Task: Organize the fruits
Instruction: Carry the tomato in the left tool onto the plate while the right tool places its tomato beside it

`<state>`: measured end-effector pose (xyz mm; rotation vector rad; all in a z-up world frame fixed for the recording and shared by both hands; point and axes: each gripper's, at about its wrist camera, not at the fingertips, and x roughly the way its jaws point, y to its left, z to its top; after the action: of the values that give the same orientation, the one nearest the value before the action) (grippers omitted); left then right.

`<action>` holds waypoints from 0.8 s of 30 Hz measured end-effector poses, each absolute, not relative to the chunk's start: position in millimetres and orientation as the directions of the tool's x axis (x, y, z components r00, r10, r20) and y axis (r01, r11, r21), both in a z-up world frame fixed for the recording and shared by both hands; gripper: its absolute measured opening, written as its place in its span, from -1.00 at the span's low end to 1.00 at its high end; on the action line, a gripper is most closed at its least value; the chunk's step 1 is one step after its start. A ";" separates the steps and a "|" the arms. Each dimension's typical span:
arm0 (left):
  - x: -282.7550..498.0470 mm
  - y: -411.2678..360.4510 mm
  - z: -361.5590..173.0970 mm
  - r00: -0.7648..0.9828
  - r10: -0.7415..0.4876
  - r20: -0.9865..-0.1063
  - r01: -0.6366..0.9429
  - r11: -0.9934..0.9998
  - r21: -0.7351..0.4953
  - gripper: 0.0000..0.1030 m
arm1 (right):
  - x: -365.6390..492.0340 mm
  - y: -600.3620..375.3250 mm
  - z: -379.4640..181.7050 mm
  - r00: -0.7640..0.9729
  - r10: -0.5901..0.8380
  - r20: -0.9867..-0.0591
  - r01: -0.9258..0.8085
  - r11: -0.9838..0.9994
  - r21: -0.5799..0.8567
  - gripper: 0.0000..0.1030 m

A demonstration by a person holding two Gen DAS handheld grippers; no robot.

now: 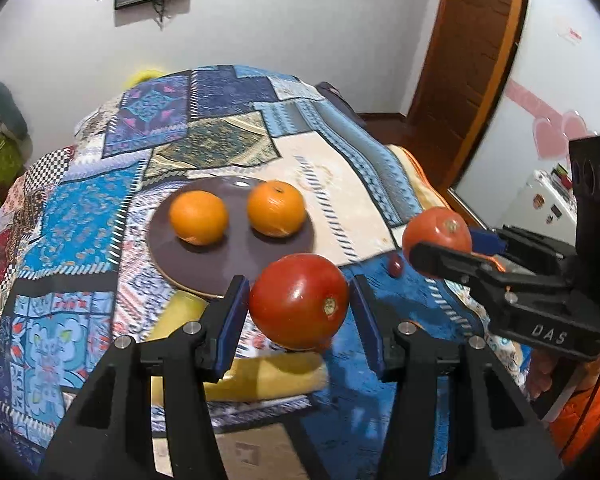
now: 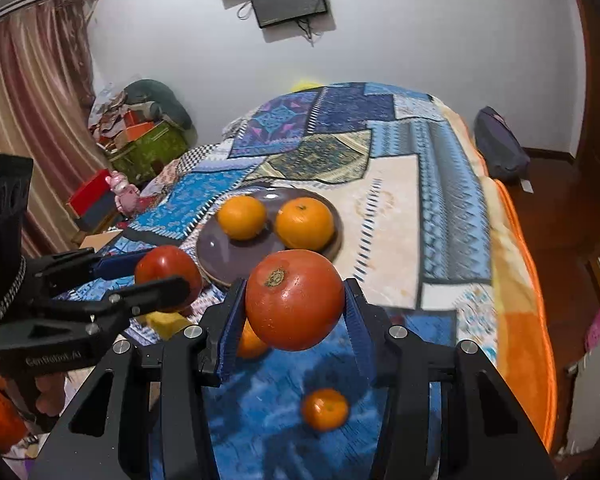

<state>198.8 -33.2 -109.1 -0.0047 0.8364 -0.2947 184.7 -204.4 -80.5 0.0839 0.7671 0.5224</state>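
Note:
My left gripper (image 1: 299,300) is shut on a red tomato (image 1: 299,300), held above the bed just in front of the purple plate (image 1: 228,256). My right gripper (image 2: 294,300) is shut on a second red tomato (image 2: 294,300), also above the bed, to the right of the left one. Each shows in the other's view: the right gripper's tomato (image 1: 436,234) in the left wrist view, the left gripper's tomato (image 2: 168,276) in the right wrist view. The plate (image 2: 228,260) holds two oranges (image 1: 198,218) (image 1: 276,208), which also show in the right wrist view (image 2: 242,217) (image 2: 305,223).
A yellow banana (image 1: 260,376) lies under the left gripper. A small orange (image 2: 326,408) and another orange (image 2: 249,342) lie on the patchwork blanket (image 2: 392,208) under the right gripper. A small dark red fruit (image 1: 395,266) lies near the plate. The bed edge drops off at right.

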 end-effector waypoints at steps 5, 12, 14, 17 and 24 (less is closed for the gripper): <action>208.6 -14.7 -105.2 0.652 -0.230 -0.723 0.229 0.968 -0.101 0.00 | 198.9 -182.4 -80.9 0.588 0.500 -0.636 -0.452 0.855 0.255 -0.14; 231.5 6.6 -113.2 0.653 -0.212 -0.727 0.200 0.974 -0.104 0.00 | 219.8 -156.7 -89.1 0.561 0.518 -0.646 -0.485 0.838 0.250 -0.14; 238.8 10.6 -118.2 0.649 -0.208 -0.732 0.194 0.975 -0.105 0.00 | 227.1 -150.4 -94.0 0.554 0.517 -0.653 -0.489 0.837 0.248 -0.14; 249.9 17.0 -127.1 0.641 -0.203 -0.740 0.182 0.977 -0.110 0.00 | 234.9 -146.7 -101.1 0.549 0.513 -0.660 -0.485 0.838 0.249 -0.14; 271.8 25.4 -148.8 0.615 -0.197 -0.764 0.162 0.979 -0.123 0.00 | 250.3 -136.0 -119.8 0.508 0.507 -0.697 -0.485 0.836 0.255 -0.14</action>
<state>271.8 25.4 -148.8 -0.0428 0.8847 -0.2069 250.3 -136.0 -119.8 0.0276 0.8488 0.5981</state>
